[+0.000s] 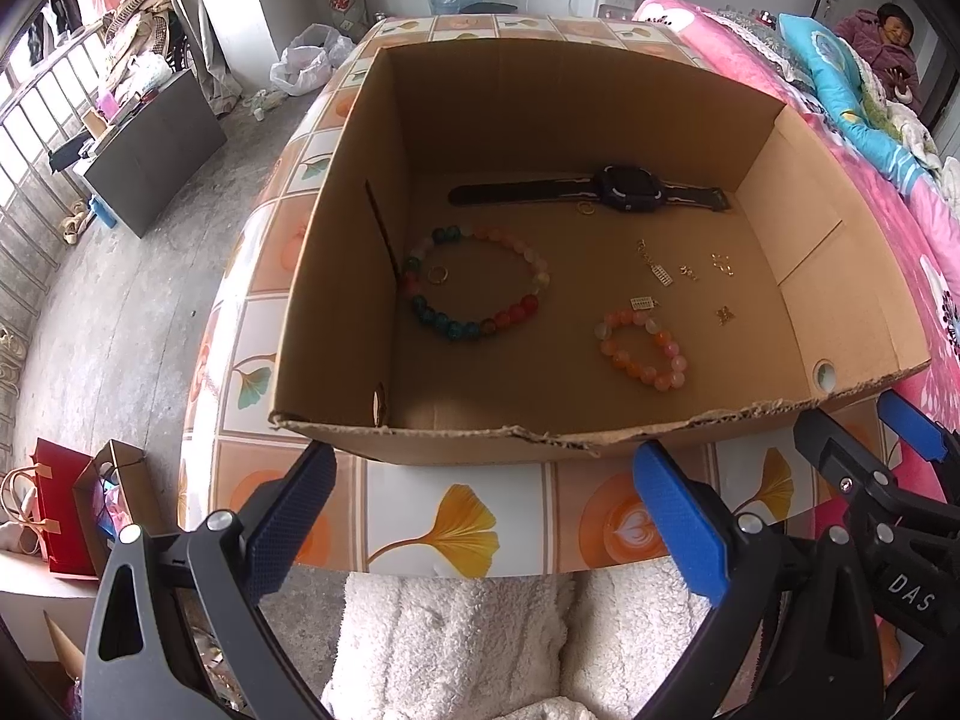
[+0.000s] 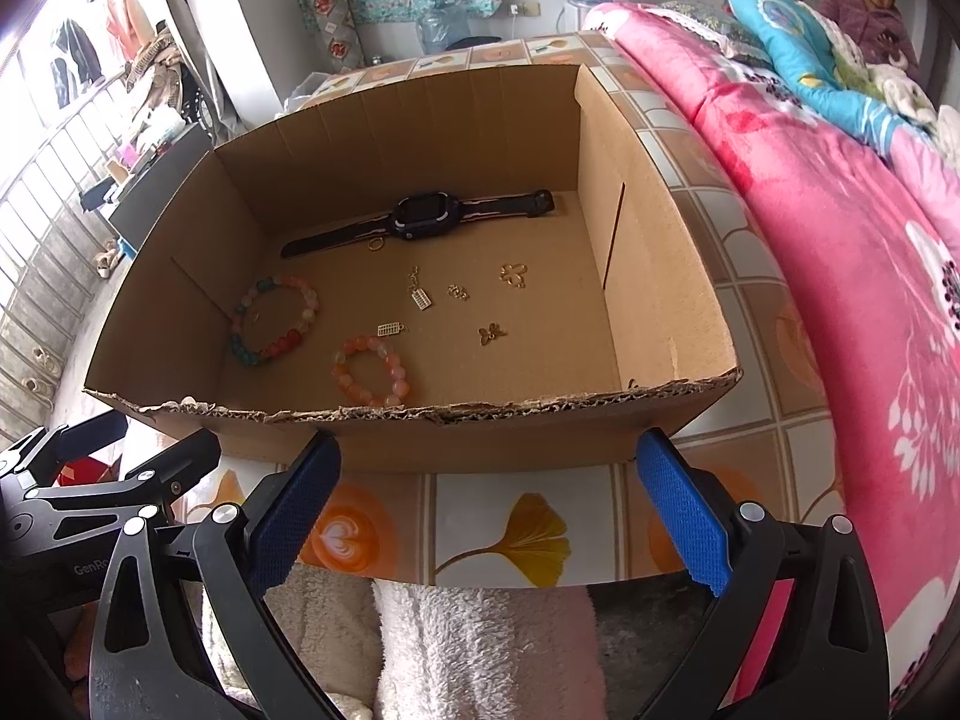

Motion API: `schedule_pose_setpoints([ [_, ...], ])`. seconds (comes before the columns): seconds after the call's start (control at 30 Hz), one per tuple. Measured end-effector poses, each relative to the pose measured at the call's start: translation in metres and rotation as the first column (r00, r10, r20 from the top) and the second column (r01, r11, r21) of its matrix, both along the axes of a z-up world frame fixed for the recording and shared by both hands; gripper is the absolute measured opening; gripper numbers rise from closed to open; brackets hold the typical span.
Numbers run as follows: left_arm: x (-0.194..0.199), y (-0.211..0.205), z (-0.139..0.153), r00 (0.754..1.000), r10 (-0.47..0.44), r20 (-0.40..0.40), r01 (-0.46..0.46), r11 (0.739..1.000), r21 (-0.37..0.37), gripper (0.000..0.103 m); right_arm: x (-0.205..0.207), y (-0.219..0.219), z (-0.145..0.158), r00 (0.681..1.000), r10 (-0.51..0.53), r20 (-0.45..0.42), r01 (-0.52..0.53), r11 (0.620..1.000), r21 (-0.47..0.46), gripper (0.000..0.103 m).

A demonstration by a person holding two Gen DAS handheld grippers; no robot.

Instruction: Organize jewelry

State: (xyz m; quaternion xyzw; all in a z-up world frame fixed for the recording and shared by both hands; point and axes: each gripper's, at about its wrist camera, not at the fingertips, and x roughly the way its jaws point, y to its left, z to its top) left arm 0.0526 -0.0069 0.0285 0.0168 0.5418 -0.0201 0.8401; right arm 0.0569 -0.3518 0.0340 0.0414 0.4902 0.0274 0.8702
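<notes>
An open cardboard box stands on the tiled table. Inside lie a black watch, a large multicoloured bead bracelet, a small orange-pink bead bracelet, a gold ring, a second ring by the watch, and several small gold charms. My left gripper is open and empty before the box's near wall. My right gripper is open and empty there too, and shows in the left wrist view.
The table has a tile and ginkgo-leaf cover. A pink floral bed runs along the right. A white fluffy cloth lies below the table edge. Red and brown gift bags sit on the floor at left.
</notes>
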Motion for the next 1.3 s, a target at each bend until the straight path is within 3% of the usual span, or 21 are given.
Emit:
schedule_pose_setpoints([
  [1.3,0.0018,-0.0004,-0.0007,1.0,0.002,-0.005,-0.002,1.0,0.007,0.097,0.0046,-0.0004,0.0007,1.0,0.003,-0.003,-0.003,1.0,-0.004,0.095],
])
